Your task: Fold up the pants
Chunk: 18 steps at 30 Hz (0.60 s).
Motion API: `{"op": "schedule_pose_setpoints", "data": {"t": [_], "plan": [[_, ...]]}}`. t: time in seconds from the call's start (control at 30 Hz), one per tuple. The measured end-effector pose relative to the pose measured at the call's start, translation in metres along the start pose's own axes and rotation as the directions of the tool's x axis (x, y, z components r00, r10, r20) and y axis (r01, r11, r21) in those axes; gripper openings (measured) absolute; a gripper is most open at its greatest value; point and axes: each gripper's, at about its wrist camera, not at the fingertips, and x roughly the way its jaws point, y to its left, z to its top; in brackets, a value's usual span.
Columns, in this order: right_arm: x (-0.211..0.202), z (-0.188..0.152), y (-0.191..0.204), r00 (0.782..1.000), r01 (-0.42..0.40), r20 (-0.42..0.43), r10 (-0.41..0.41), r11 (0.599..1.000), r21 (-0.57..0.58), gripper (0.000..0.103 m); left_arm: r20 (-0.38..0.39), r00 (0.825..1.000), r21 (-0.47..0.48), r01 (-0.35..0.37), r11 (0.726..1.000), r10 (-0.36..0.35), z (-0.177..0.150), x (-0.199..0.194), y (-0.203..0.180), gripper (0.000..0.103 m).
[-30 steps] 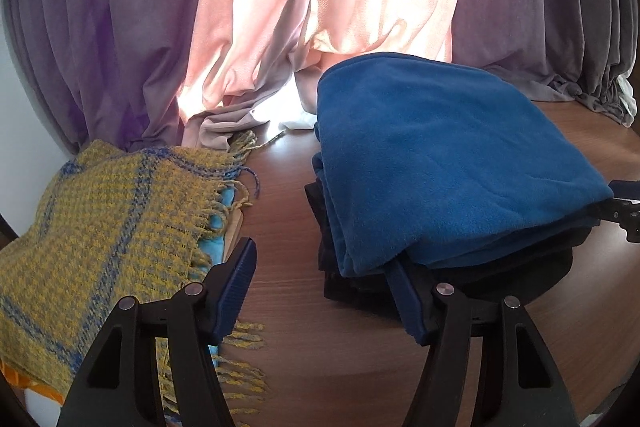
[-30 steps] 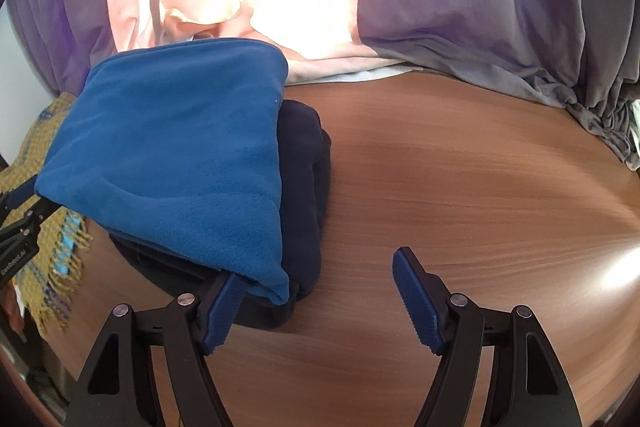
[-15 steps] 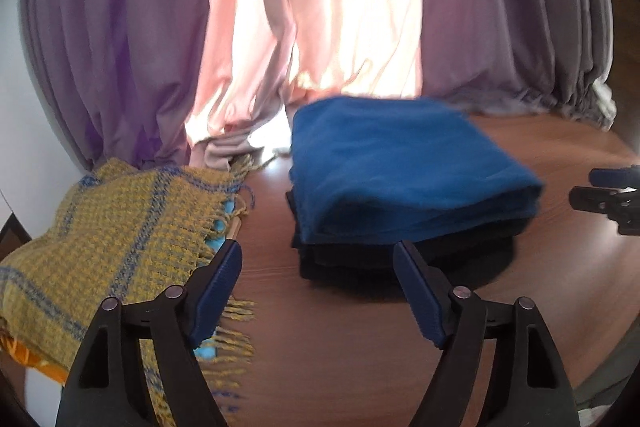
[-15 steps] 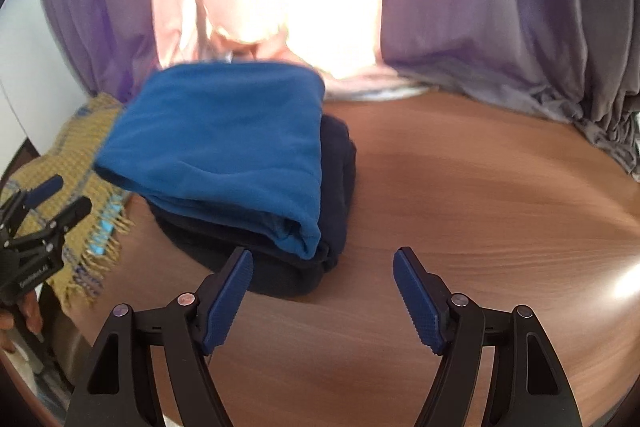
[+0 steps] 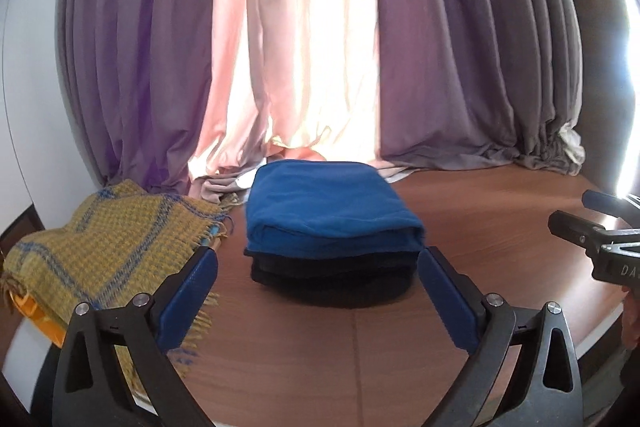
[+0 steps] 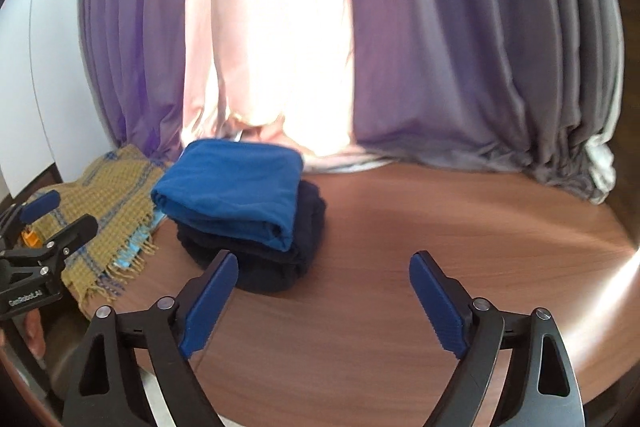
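- The blue pants (image 5: 328,211) are seen folded into a compact block, laid on top of a folded dark garment (image 5: 332,279).
- This stack is set on the wooden desk (image 5: 360,359), near its far edge, just in front of the curtains (image 5: 320,47).
- A yellow checked scarf (image 5: 100,247) is draped at the desk's left edge, beside the stack but apart from it.
- The left gripper (image 5: 318,297) is held short of the stack; its jaws have just been opening and are spread wide, and nothing is gripped between them.
- Its blue fingers (image 5: 188,299) are seen either side of the stack's near face without touching it.
- The right gripper (image 6: 322,303) is held over bare desk, to the right of the stack; its jaws have also just been opening, and nothing is between them.
- In the right wrist view, the left gripper (image 6: 60,215) is seen at the left edge, over the scarf (image 6: 104,195).
- In the left wrist view, the right gripper (image 5: 592,211) is seen at the right edge, well clear of the pants.
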Motion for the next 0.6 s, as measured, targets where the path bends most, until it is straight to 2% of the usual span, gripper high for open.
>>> {"op": "schedule_pose_setpoints", "data": {"t": [0.1, 0.3, 0.6], "plan": [[-0.024, -0.008, -0.005, 0.999, 0.035, 0.034, -0.034, 0.999, -0.020, 0.092, 0.001, 1.000, -0.018, 0.004, 1.000, -0.004, -0.004, -0.017, -0.012, 0.103], [-0.060, -0.026, -0.019, 0.998, 0.044, 0.039, -0.044, 0.999, -0.012, 0.093, 0.003, 0.999, -0.055, 0.034, 0.998, -0.034, -0.014, -0.049, -0.034, 0.103], [-0.101, -0.047, -0.031, 0.997, 0.054, 0.051, -0.052, 0.998, -0.029, 0.093, 0.014, 1.000, -0.019, 0.027, 0.999, -0.027, -0.029, -0.081, -0.063, 0.103]]}}
